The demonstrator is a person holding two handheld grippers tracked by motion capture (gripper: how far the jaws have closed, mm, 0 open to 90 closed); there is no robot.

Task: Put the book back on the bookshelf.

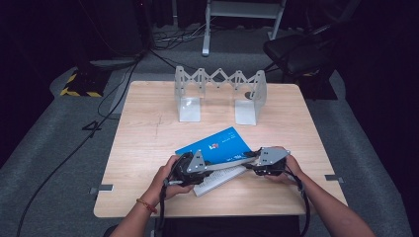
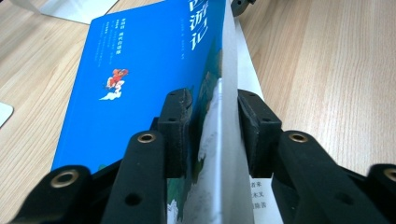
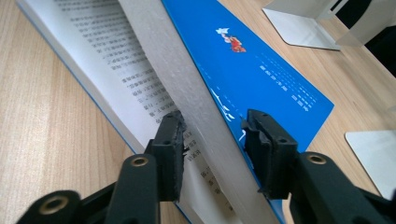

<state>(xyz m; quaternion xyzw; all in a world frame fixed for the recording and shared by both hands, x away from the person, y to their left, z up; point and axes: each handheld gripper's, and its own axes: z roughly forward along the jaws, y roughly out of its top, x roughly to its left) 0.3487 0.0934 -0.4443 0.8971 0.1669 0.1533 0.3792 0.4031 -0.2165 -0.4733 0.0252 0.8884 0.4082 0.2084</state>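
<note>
Where the high view looks down, the book lies near the worktop front, rack well behind. In the left gripper view, the left gripper is clamped on its cover; in the right gripper view, the right gripper straddles it loosely—lift both evenly.

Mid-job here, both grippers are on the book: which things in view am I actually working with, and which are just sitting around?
In play:
- blue book, its upper part lifted open
- left gripper, jaws around the lifted part
- right gripper, jaws astride the same part, gap visible

Just lying about:
- expandable metal bookend rack, standing apart at the table's far side
- dark chair beyond the table
- floor cables
</note>
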